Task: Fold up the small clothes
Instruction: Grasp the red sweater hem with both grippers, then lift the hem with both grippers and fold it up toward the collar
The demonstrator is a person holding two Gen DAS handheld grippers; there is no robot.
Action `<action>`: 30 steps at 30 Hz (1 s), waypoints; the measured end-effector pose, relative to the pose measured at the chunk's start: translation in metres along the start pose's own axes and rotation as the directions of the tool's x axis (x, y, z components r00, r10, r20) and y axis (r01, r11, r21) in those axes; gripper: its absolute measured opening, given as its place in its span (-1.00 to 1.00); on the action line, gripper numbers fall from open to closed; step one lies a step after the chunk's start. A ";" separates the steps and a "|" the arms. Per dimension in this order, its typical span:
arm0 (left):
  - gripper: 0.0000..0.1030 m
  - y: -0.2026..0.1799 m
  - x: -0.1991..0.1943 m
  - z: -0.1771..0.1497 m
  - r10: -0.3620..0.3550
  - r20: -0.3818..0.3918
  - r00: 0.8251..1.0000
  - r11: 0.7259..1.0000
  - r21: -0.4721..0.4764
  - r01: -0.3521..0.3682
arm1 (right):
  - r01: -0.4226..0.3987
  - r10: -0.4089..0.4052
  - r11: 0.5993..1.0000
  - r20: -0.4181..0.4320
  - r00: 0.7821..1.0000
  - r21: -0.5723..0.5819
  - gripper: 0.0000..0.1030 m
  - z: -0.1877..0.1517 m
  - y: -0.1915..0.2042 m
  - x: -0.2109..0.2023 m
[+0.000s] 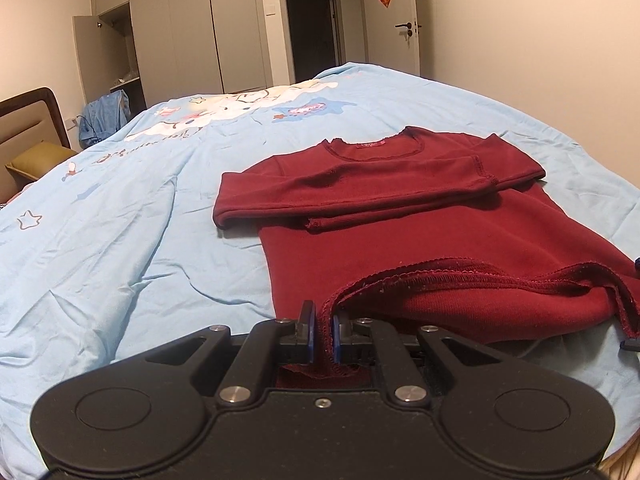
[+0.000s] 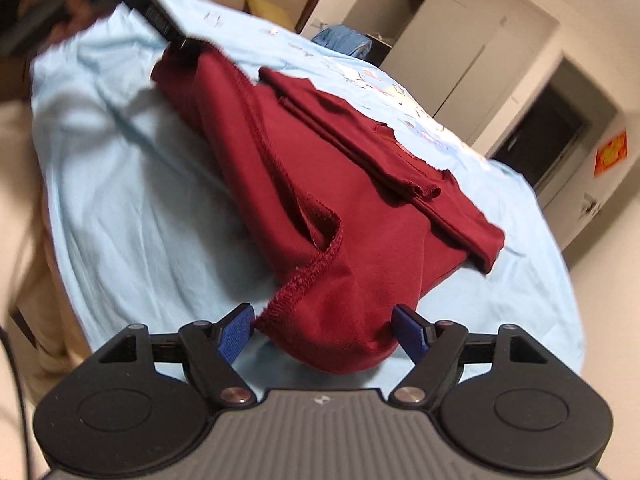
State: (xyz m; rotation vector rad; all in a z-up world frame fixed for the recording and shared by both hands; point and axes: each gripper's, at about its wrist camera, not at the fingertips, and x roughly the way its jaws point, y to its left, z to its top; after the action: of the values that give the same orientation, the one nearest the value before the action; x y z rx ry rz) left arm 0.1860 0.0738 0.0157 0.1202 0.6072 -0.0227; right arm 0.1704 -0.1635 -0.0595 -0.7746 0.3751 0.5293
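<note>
A dark red long-sleeved shirt [image 1: 400, 220] lies on the light blue bed cover [image 1: 120, 240], neckline at the far end, both sleeves folded across the chest. My left gripper [image 1: 323, 316] is shut on the shirt's bottom hem at its left corner, and the hem is lifted off the cover. From the right wrist view, the shirt [image 2: 360, 184] runs away toward the left gripper [image 2: 188, 46], which pinches the far hem corner. My right gripper [image 2: 323, 314] stands open, with the near hem corner lying between its blue pads [image 2: 236, 334], which do not press on it.
The bed cover [image 2: 140, 200] spreads wide to the left of the shirt, with a cartoon print [image 1: 224, 112] farther back. A headboard [image 1: 32, 120] and an olive pillow [image 1: 40, 160] are at the left. Wardrobes [image 1: 180, 32] and a door [image 1: 400, 20] stand behind the bed.
</note>
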 end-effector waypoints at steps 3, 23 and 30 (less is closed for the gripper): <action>-0.84 0.000 -0.001 0.000 0.000 0.000 1.000 1.000 0.000 0.000 | 0.043 -0.043 0.995 0.004 0.999 -0.090 0.59 -0.003 0.012 0.002; -0.89 0.014 -0.061 0.003 0.105 0.186 0.977 0.988 -0.128 -0.082 | 0.167 -0.193 0.978 0.239 0.952 0.123 -0.79 0.006 -0.019 -0.048; -0.91 0.009 -0.111 0.020 0.132 0.376 0.917 0.984 -0.158 -0.077 | 0.158 -0.309 0.906 0.356 0.882 0.393 -0.84 0.019 -0.062 -0.086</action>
State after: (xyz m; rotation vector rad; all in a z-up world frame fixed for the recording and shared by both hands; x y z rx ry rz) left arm 0.1070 0.0787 0.0964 0.0096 0.2052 0.0987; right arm 0.1393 -0.2131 0.0315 -0.3350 -0.0249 0.3640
